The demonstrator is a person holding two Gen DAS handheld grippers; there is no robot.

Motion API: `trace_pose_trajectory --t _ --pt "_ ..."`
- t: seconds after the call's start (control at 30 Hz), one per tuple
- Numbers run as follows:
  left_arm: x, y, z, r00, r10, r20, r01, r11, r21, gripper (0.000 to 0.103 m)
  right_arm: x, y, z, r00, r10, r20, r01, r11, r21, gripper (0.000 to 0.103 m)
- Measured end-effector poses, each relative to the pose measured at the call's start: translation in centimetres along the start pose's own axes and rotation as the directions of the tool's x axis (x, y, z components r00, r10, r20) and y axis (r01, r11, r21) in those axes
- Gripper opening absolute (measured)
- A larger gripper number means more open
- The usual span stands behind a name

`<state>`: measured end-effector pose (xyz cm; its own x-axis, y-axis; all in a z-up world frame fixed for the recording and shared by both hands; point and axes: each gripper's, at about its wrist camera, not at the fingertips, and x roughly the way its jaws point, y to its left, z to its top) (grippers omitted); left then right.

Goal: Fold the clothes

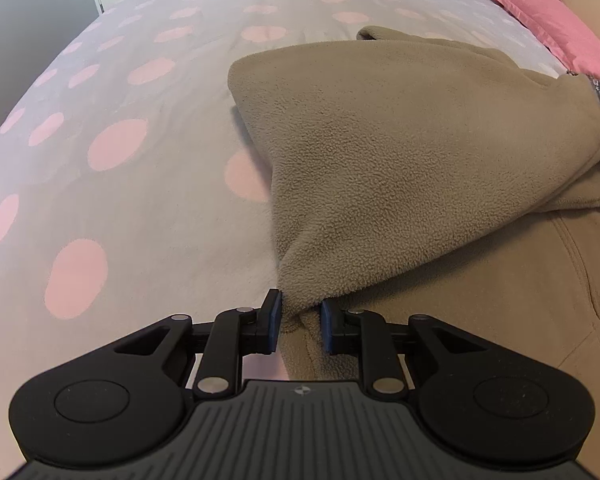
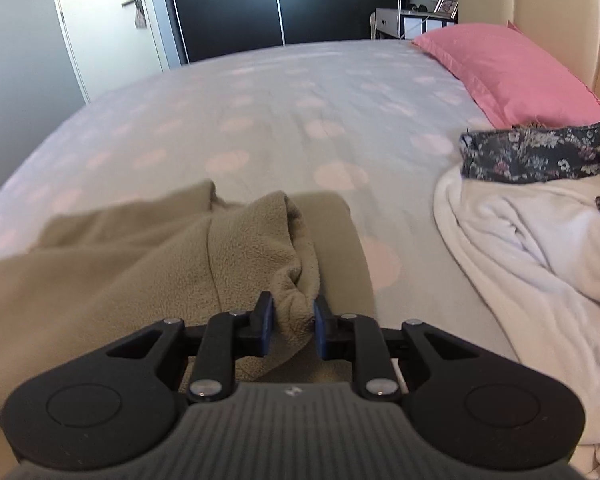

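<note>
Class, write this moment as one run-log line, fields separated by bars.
step: folding | left gripper: shut on tan fleece | right gripper: shut on tan fleece | surface: dotted bedspread

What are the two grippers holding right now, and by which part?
Both hold the tan fleece garment: the left gripper pinches a bunched corner, the right gripper a gathered fold at its edge.
</note>
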<state>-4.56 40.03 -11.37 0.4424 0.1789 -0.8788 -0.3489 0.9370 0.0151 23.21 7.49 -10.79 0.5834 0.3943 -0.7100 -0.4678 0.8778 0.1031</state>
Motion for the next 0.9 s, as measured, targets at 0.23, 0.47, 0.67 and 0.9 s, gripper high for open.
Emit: trace_pose_trajectory --t 0.23,0.47,0.67,0.9 --pt "-0.3 0.0 0.1 1.000 -0.005 -0.001 0.005 1.000 0.014 0.024 1.6 -1.2 -1.2 0.994 -0.007 -0.108 0.011 0.999 0.034 0.032" --pt "-2.9 -0.4 1.4 1.000 -0.014 -0.002 0.014 0.999 0.033 0.027 -1.8 -4.7 0.3 0.986 0.046 -0.159 0.000 0.961 0.276 0.036" --pt "-5.2 -1.4 3.9 0.996 -0.040 0.075 0.040 0.999 0.007 0.028 -3.4 -3.3 2.3 0.986 0.169 -0.001 -0.162 0.948 0.274 0.037" --pt "-2.6 -2.1 5.5 0.998 0.028 0.055 -0.025 0.998 -0.054 0.028 -1.1 0.8 3.1 0.982 0.186 0.021 -0.187 0.970 0.152 0.036"
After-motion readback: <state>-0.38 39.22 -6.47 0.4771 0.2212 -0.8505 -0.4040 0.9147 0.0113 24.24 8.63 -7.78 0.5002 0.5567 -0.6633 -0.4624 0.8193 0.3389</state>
